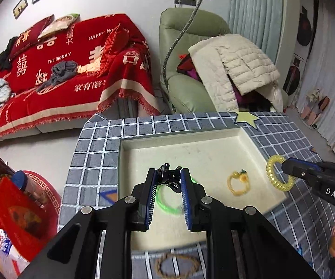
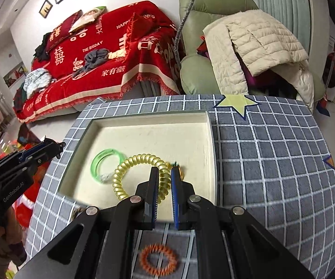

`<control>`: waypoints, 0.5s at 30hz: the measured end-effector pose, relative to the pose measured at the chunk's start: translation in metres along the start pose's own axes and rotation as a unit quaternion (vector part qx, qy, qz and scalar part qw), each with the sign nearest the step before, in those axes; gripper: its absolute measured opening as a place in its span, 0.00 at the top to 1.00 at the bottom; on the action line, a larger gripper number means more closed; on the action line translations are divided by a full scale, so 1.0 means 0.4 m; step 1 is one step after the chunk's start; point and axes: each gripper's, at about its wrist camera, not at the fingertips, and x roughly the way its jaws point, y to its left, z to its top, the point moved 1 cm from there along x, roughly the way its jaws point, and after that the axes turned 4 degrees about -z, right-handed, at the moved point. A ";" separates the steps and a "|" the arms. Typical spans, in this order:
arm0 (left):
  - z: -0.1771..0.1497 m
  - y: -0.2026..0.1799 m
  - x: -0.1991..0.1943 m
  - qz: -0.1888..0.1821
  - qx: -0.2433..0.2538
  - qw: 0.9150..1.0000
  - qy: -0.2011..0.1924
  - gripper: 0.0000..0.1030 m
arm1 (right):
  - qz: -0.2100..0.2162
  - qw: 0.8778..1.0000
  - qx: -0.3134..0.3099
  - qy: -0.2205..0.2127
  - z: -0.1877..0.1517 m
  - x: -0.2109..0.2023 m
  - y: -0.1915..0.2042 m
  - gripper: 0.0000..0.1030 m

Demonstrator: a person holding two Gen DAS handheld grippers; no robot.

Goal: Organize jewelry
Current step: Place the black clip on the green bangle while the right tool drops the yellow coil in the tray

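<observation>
A shallow cream tray (image 1: 213, 137) (image 2: 210, 144) sits on a grey checked cloth. My left gripper (image 1: 168, 173) is shut on a black hair clip (image 1: 170, 177) and holds it above the tray's near left part. A green ring (image 1: 165, 201) (image 2: 105, 160) lies in the tray under it. A small yellow bracelet with an orange charm (image 1: 238, 182) lies in the tray. My right gripper (image 2: 165, 169) (image 1: 285, 167) is shut on a yellow spiral hair tie (image 2: 130, 174) (image 1: 278, 174) and holds it over the tray's right edge.
An orange spiral hair tie (image 2: 158, 259) and a brown braided ring (image 1: 177, 265) lie on the cloth (image 2: 271, 162) near the tray's front. A yellow star patch (image 2: 238, 102) marks the cloth's far side. A red sofa (image 1: 63, 69) and a green armchair (image 1: 190, 46) stand behind.
</observation>
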 end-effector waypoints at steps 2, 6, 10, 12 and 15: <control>0.003 0.001 0.036 0.001 -0.001 1.000 0.009 0.59 | -0.004 1.000 0.007 0.006 0.006 0.035 -0.007 0.89; -0.012 0.001 0.112 0.008 -0.003 0.999 0.031 0.59 | -0.013 1.000 0.011 0.018 0.006 0.099 -0.013 0.89; -0.033 0.002 0.167 0.009 -0.009 0.999 0.052 0.59 | -0.026 0.999 0.009 0.033 -0.007 0.154 -0.016 0.89; -0.043 0.000 0.187 0.012 -0.008 0.998 0.060 0.59 | -0.030 0.999 0.010 0.038 -0.014 0.175 -0.018 0.89; -0.050 -0.005 0.205 0.018 -0.004 0.998 0.067 0.59 | -0.035 0.998 0.009 0.042 -0.022 0.195 -0.020 0.89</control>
